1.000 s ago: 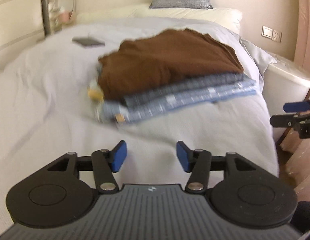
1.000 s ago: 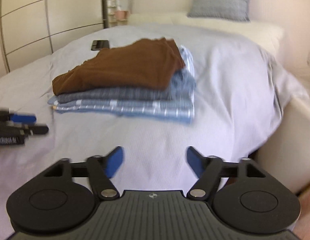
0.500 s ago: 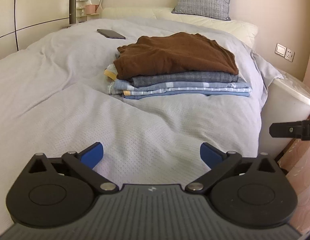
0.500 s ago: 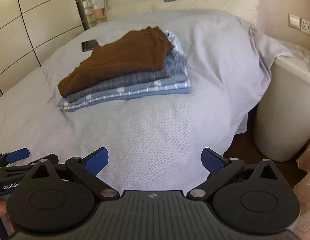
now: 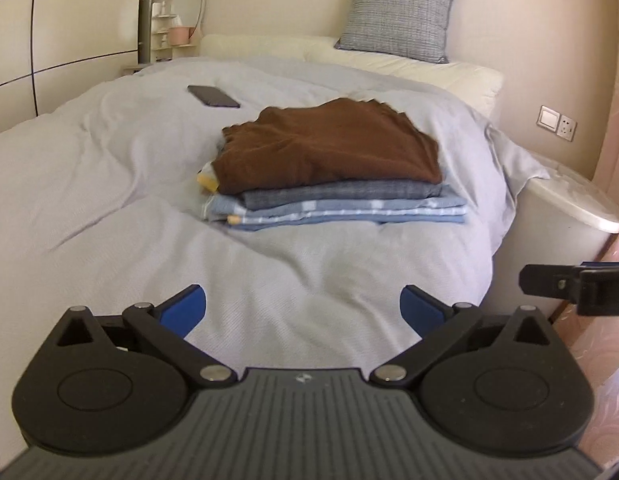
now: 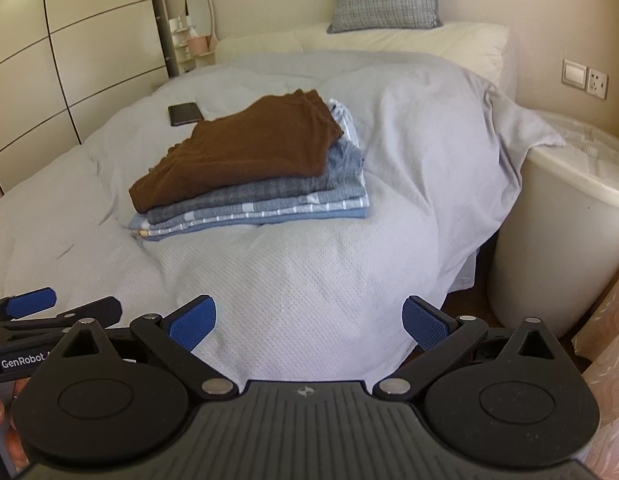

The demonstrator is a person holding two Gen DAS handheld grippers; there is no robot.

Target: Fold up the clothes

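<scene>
Gaping empty, left gripper point(image 5: 303, 310) and right gripper point(image 6: 309, 320), lower folded stack point(image 5: 329, 160) layers mostly hidden

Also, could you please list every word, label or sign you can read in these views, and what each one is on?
"GenRobot": white lettering on the left tool, cut off after that by the right tool.
"D": on the right tool's body, cut off by the frame edge.
Small logo on each tool's grey housing: an emblem, no letters.
</scene>
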